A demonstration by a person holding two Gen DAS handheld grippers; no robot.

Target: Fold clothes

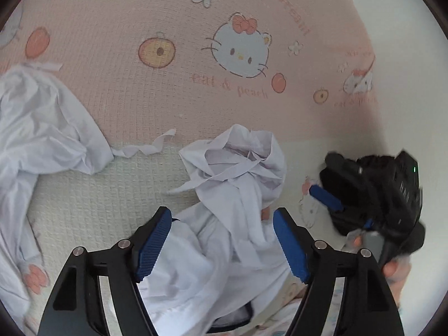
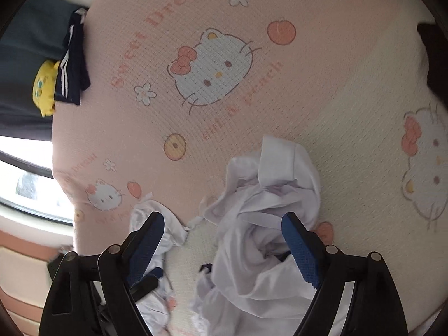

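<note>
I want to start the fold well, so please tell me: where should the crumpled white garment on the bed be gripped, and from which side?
Probably grip the flat folded band at the far end of the white garment, coming from above. It lies smooth and raised on the bedsheet, whereas the middle is bunched. Both the right gripper and the left gripper stand open over it.
</note>
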